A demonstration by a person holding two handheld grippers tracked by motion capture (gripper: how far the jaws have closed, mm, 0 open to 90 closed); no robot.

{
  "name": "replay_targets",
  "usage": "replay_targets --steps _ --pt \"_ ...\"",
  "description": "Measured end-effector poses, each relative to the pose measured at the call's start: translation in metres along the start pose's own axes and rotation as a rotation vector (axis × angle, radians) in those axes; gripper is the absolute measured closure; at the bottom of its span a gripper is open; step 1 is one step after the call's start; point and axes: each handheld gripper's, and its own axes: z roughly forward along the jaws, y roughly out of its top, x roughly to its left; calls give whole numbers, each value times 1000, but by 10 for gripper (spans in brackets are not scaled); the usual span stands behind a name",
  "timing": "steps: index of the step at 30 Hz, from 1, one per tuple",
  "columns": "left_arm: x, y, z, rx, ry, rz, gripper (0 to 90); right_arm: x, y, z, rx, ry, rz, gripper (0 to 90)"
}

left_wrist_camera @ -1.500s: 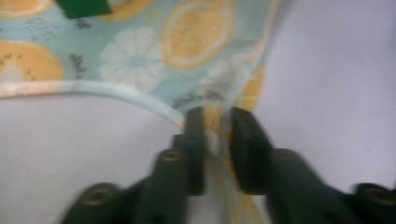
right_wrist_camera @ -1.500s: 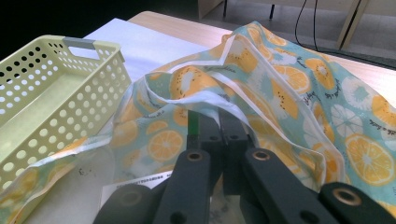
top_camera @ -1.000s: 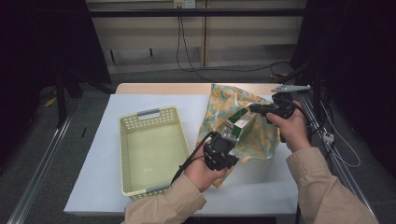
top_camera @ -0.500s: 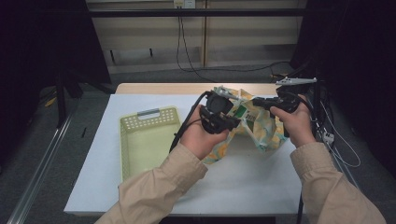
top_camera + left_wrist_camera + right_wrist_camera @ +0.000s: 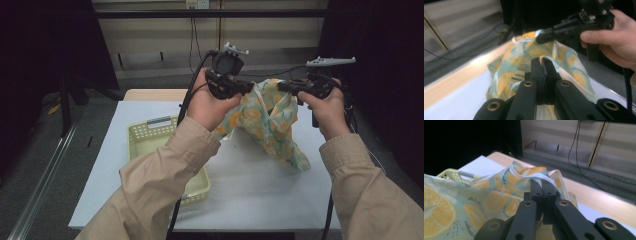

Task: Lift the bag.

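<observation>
A pale green cloth with orange-slice print (image 5: 267, 122) hangs above the white table (image 5: 260, 190), held up by both grippers. My left gripper (image 5: 250, 89) is shut on the cloth's upper edge at the left. In the left gripper view its jaws (image 5: 543, 62) pinch a fold of the cloth (image 5: 564, 62), with the other gripper (image 5: 554, 33) beyond. My right gripper (image 5: 282, 86) is shut on the edge a little to the right. In the right gripper view the jaws (image 5: 541, 185) clamp a white-hemmed fold of the cloth (image 5: 486, 200). The cloth's lower corner touches the table.
A pale yellow plastic basket (image 5: 145, 137) stands on the left half of the table, partly behind the person's left sleeve (image 5: 165, 180). A wooden strip (image 5: 150, 95) runs along the table's far edge. Cables trail on the floor beyond (image 5: 192, 30).
Both hands have risen, lifting the cloth off the table. The left hand went up and away from the near edge, closer to the right gripper; the cloth now hangs between them.
</observation>
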Motion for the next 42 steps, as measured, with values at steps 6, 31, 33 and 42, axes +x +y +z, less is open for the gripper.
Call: replay_targets --steps 6,31,33,42 --pt "8 18 -13 -60 22 17 900 1 28 -8 -73 -27 -18 900" --pt "60 -52 -18 18 -56 -104 381 11 -18 16 -33 73 49 647" --pt "64 -60 -19 13 -58 -97 263 11 -23 13 -51 83 60 575" --pt "71 -90 -41 7 -96 -69 101 11 -45 -16 -57 65 154 258"
